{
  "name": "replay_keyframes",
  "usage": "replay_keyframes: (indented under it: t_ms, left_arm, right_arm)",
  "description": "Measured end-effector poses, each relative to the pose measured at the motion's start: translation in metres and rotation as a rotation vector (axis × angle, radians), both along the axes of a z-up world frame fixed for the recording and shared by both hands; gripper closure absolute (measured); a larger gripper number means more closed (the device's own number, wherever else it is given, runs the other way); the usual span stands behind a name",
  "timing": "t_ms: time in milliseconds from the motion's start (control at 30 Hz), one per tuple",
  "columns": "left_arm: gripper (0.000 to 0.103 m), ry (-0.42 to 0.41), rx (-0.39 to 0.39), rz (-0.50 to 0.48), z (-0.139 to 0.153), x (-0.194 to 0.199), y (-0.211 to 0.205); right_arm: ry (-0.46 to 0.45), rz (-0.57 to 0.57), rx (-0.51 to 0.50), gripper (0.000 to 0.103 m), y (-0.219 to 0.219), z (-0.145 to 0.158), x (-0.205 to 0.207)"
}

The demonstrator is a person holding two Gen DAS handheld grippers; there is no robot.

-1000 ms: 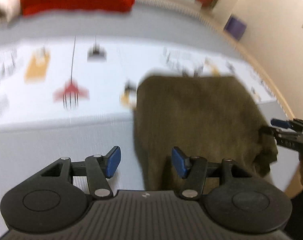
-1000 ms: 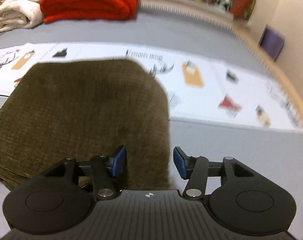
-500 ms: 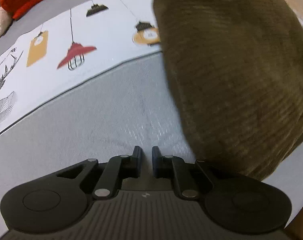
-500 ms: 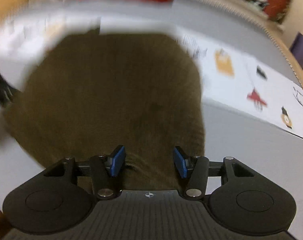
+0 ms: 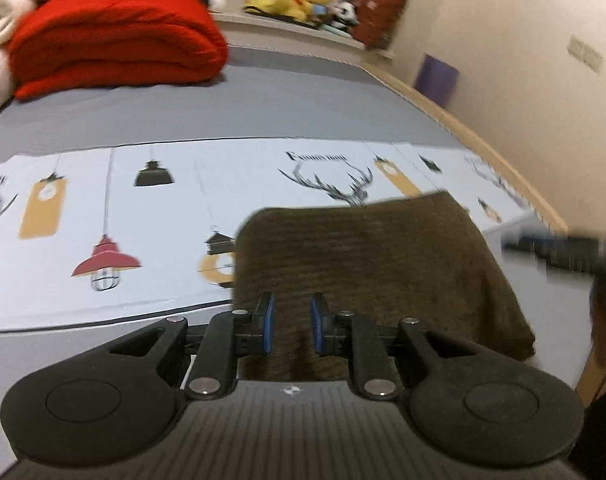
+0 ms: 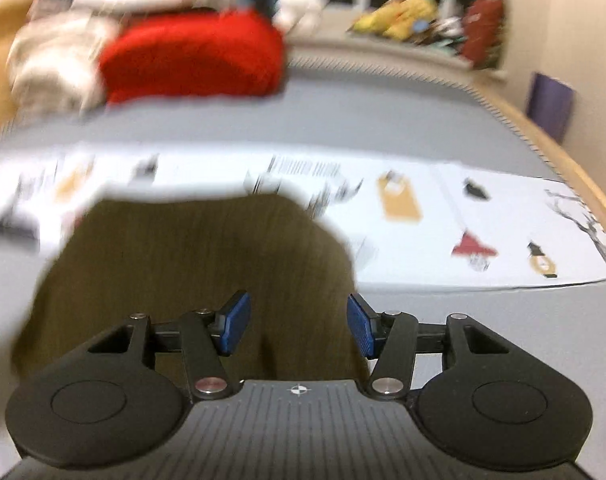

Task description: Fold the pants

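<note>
My left tongs [image 5: 291, 328] are opening, nothing pinched — pants [image 5: 379, 272] lie folded on the bed [image 5: 263, 96], at twelve o'clock. Right tongs [image 6: 297, 328] spread, empty, over the pants' edge.

Both wrist cameras look forward and downward, close over the bed [image 5: 323, 92]; both share, somewhat blurred, the folded pants [image 5: 375, 264] and red blanket [image 6: 191, 56].

One line of black decorative lettering stands on the printed sheet [image 5: 243, 184] spread over the bed, directly above the antlered deer drawing [image 5: 335, 188] at about 12 o'clock of the left wrist view; its letters are too blurred to read. The same line appears in the right wrist view, smeared by motion and equally illegible. No other text, brand, number or sign is readable.
</note>
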State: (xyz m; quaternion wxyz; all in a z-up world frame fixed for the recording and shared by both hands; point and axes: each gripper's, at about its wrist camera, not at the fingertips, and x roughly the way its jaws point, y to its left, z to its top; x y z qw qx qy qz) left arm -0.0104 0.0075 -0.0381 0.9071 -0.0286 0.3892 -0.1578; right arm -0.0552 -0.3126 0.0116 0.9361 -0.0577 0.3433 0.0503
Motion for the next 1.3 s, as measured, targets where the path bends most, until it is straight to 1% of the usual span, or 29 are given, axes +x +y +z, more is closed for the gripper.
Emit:
replay_keyframes:
  t_ms: [67, 133, 233, 300, 333, 400, 433, 467, 500, 533, 567, 600, 700, 767, 833, 900, 933, 1000, 1067, 1100, 1133, 1167, 1200, 1233, 1267, 1300]
  left_arm:
    - [0.083, -0.024, 0.013, -0.009, 0.0, -0.002, -0.009]
    - [0.083, -0.078, 0.024, -0.004, 0.001, -0.002, -0.013]
    - [0.083, -0.154, 0.049, 0.018, 0.0, 0.001, -0.018]
    - [0.083, -0.18, 0.045, 0.018, 0.0, 0.007, -0.022]
    - [0.083, -0.182, 0.045, 0.016, -0.001, 0.011, -0.025]
    - [0.083, -0.152, 0.053, 0.007, -0.009, 0.022, -0.032]
    - [0.083, -0.115, 0.063, 0.001, -0.019, 0.031, -0.034]
    - [0.083, -0.061, 0.102, 0.001, -0.033, 0.04, -0.038]
    - [0.083, -0.01, 0.157, 0.001, -0.049, 0.048, -0.041]
    - [0.083, 0.006, 0.184, -0.001, -0.061, 0.051, -0.042]
    - [0.083, -0.01, 0.181, 0.004, -0.066, 0.052, -0.04]
    - [0.083, -0.008, 0.165, 0.008, -0.065, 0.054, -0.039]
    - [0.084, 0.041, 0.088, 0.041, -0.062, 0.06, -0.028]
    - [0.083, 0.052, 0.07, 0.05, -0.059, 0.057, -0.023]
    - [0.082, 0.055, 0.082, 0.047, -0.052, 0.053, -0.023]
    - [0.072, 0.051, 0.104, 0.033, -0.042, 0.046, -0.026]
    - [0.066, 0.04, 0.107, 0.022, -0.036, 0.037, -0.026]
    - [0.065, 0.006, 0.102, -0.013, -0.021, 0.022, -0.028]
    - [0.065, -0.027, 0.105, -0.034, -0.012, 0.008, -0.03]
    - [0.065, -0.035, 0.117, -0.041, -0.011, 0.0, -0.03]
    - [0.065, -0.021, 0.13, -0.048, -0.014, -0.005, -0.032]
    - [0.065, 0.019, 0.149, -0.059, -0.022, -0.009, -0.033]
    - [0.065, 0.092, 0.189, -0.078, -0.035, -0.013, -0.036]
    - [0.064, 0.155, 0.252, -0.091, -0.049, -0.02, -0.04]
    - [0.064, 0.166, 0.304, -0.087, -0.056, -0.029, -0.043]
    - [0.064, 0.178, 0.363, -0.075, -0.059, -0.04, -0.047]
  right_arm:
    - [-0.056, -0.048, 0.055, 0.048, -0.003, 0.007, 0.008]
    - [-0.097, -0.08, 0.084, 0.048, -0.003, 0.011, 0.018]
    - [-0.12, -0.102, 0.074, 0.048, 0.005, 0.005, 0.037]
    - [-0.124, -0.115, 0.051, 0.048, 0.01, -0.001, 0.049]
    - [-0.105, -0.113, 0.033, 0.048, 0.013, -0.007, 0.056]
    - [-0.007, -0.133, -0.073, 0.048, 0.017, -0.031, 0.078]
    - [0.045, -0.143, -0.116, 0.048, 0.017, -0.046, 0.086]
    - [0.069, -0.156, -0.127, 0.048, 0.016, -0.055, 0.093]
    - [0.079, -0.17, -0.113, 0.048, 0.012, -0.061, 0.1]
    - [0.084, -0.181, -0.095, 0.047, 0.008, -0.066, 0.105]
    - [0.09, -0.19, -0.077, 0.046, 0.006, -0.07, 0.111]
    - [0.1, -0.192, -0.063, 0.046, 0.005, -0.075, 0.116]
    - [0.103, -0.208, -0.11, 0.046, 0.01, -0.088, 0.128]
    - [0.113, -0.23, -0.094, 0.046, 0.008, -0.094, 0.134]
    - [0.117, -0.246, -0.068, 0.044, 0.007, -0.091, 0.132]
    - [0.098, -0.268, -0.042, 0.043, 0.005, -0.083, 0.124]
    - [0.084, -0.281, -0.03, 0.043, 0.005, -0.074, 0.119]
    - [0.045, -0.277, -0.022, 0.041, 0.008, -0.052, 0.103]
    - [0.012, -0.235, -0.028, 0.038, 0.011, -0.032, 0.082]
    - [0.009, -0.21, -0.05, 0.034, 0.013, -0.026, 0.068]
    - [0.025, -0.196, -0.078, 0.032, 0.014, -0.024, 0.057]
    - [0.065, -0.183, -0.101, 0.031, 0.014, -0.026, 0.045]
    - [0.138, -0.169, -0.116, 0.031, 0.012, -0.034, 0.036]
    - [0.234, -0.156, -0.131, 0.031, 0.009, -0.045, 0.028]
    - [0.338, -0.146, -0.144, 0.03, 0.005, -0.058, 0.021]
    - [0.42, -0.14, -0.141, 0.022, 0.0, -0.071, 0.011]
